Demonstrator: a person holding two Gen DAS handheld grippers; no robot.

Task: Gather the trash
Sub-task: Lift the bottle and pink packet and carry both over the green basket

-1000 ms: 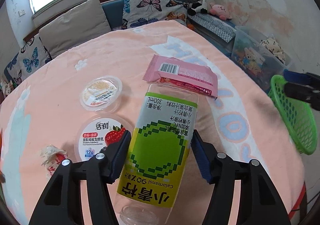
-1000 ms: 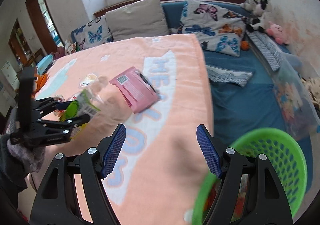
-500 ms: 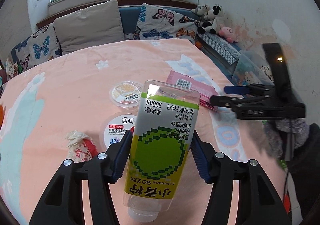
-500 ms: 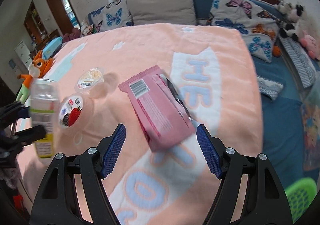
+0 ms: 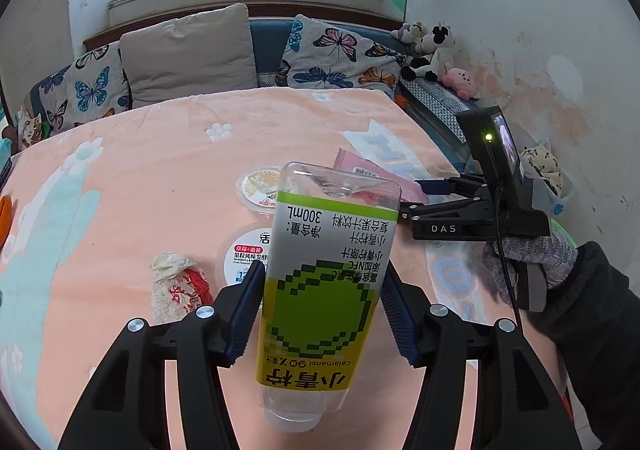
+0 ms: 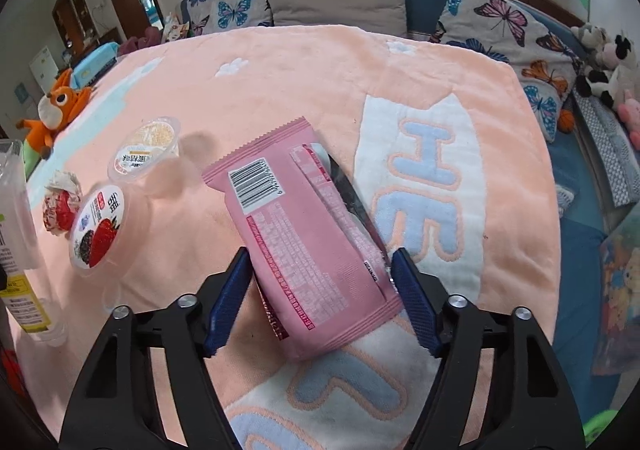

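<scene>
Trash still mostly on the peach blanket [image 6: 304, 62]; none of it shown binned. My left gripper [image 5: 322, 314] holds the empty calamansi juice bottle [image 5: 328, 278], pads pressed on both flanks, cap end toward me, clear base pointing away. My right gripper [image 6: 320, 296] has its jaws closing around the near end of the pink snack wrapper [image 6: 304, 230]; the right pad looks to touch the wrapper's edge, the left pad stands just off it, so no grip yet.

Left to collect, by my reckoning: the wrapper, the strawberry yogurt cup [image 6: 98, 234] at ten o'clock of my right jaws, the pale pudding cup [image 6: 146, 150] beyond it, and the crumpled red-and-white paper [image 6: 60, 206] beside the two cups.

Wrapper lies flat, back side up, barcode at its far end, a dark torn flap along its right edge. Looks limp and likely to buckle when pinched. Bottle is clear, green-and-yellow label, seems empty and light.
</scene>
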